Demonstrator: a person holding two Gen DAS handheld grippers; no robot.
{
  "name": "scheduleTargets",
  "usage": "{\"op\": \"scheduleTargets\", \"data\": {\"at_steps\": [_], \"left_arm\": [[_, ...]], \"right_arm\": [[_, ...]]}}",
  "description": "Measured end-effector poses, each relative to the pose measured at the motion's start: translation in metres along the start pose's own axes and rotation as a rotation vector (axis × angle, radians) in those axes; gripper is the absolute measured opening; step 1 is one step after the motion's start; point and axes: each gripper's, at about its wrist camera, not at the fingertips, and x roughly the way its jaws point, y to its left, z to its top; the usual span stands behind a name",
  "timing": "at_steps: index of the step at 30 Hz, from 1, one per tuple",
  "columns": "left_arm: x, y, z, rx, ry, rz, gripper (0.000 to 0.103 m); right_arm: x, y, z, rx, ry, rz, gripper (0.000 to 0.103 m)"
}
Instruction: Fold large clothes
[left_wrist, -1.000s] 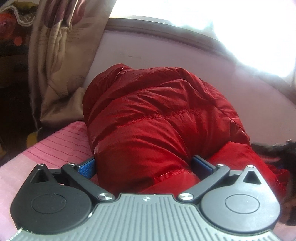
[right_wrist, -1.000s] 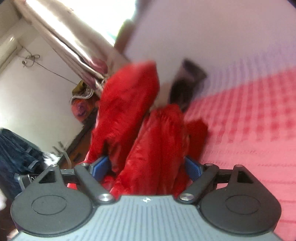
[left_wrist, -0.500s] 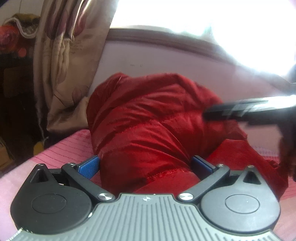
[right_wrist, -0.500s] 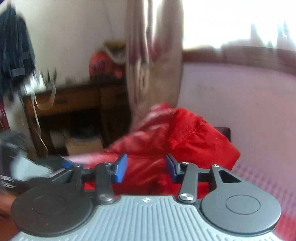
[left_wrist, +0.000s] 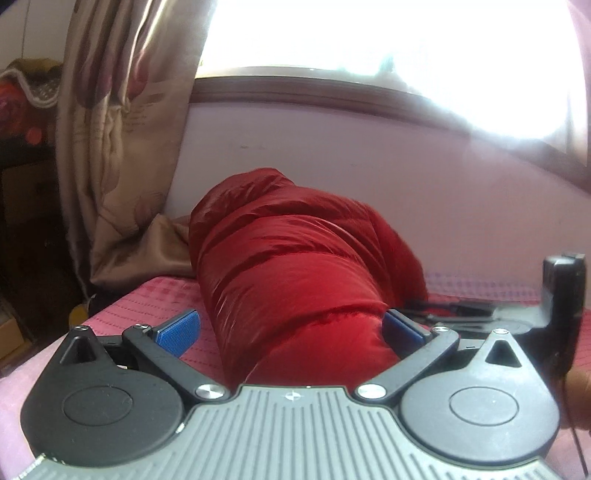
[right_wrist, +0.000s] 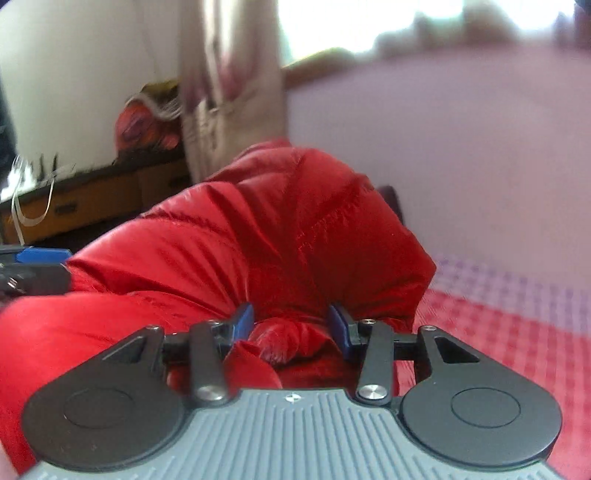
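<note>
A bulky red puffer jacket (left_wrist: 295, 266) lies bunched on the pink bed (left_wrist: 155, 295), against the wall under the window. My left gripper (left_wrist: 291, 328) is open wide, its blue pads on either side of the jacket's near end. In the right wrist view the jacket (right_wrist: 258, 236) fills the middle. My right gripper (right_wrist: 291, 325) has its jaws partly closed around a fold of the red fabric, with a gap still showing. The left gripper's blue fingertip (right_wrist: 40, 254) shows at that view's left edge, and the right gripper's body (left_wrist: 561, 295) shows at the left view's right edge.
A beige curtain (left_wrist: 122, 147) hangs left of the jacket and drapes onto the bed. A lilac wall (left_wrist: 406, 177) and a bright window stand behind. A dark wooden shelf with boxes (right_wrist: 92, 199) is at the left. A dark item (right_wrist: 391, 195) lies behind the jacket.
The right gripper has swung round from the side, narrowed its jaws and come down onto the jacket's fold. The left gripper has pulled back slightly and the jacket has settled lower.
</note>
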Motion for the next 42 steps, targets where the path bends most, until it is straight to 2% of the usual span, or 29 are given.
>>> {"op": "scheduleTargets", "data": {"at_steps": [3, 7, 8, 11, 15, 17, 21, 25, 32, 37, 42], "left_arm": [[0.001, -0.016, 0.0, 0.064, -0.013, 0.065, 0.103], [-0.001, -0.032, 0.001, 0.152, -0.021, 0.174, 0.103], [-0.002, -0.035, 0.0, 0.173, -0.024, 0.192, 0.103], [-0.007, -0.04, -0.002, 0.217, -0.019, 0.234, 0.103], [-0.01, -0.032, -0.001, 0.169, 0.006, 0.239, 0.103], [-0.01, -0.027, 0.0, 0.144, 0.018, 0.251, 0.103], [-0.013, -0.023, 0.0, 0.119, 0.032, 0.26, 0.103], [-0.016, -0.021, 0.0, 0.123, 0.021, 0.275, 0.103], [-0.013, -0.021, -0.001, 0.129, 0.011, 0.29, 0.103], [-0.01, -0.017, -0.002, 0.107, 0.024, 0.266, 0.103], [-0.011, -0.019, -0.002, 0.143, 0.019, 0.275, 0.103]], "right_arm": [[0.002, -0.008, -0.01, 0.043, -0.013, -0.008, 0.043], [0.005, -0.003, -0.002, 0.038, -0.007, -0.017, 0.046], [0.004, 0.0, -0.001, 0.031, -0.014, -0.037, 0.054], [0.002, -0.004, -0.001, 0.088, -0.019, -0.039, 0.063], [-0.002, -0.005, 0.005, 0.131, 0.009, -0.06, 0.079], [-0.001, -0.003, 0.011, 0.141, 0.038, -0.094, 0.102], [-0.005, -0.006, 0.013, 0.2, 0.056, -0.093, 0.103], [-0.018, 0.014, 0.019, 0.094, 0.021, -0.155, 0.103], [-0.047, 0.038, 0.021, -0.013, -0.062, -0.183, 0.103], [-0.041, 0.045, 0.008, -0.074, 0.011, -0.197, 0.103], [-0.042, 0.034, 0.004, 0.017, 0.052, -0.172, 0.103]]}}
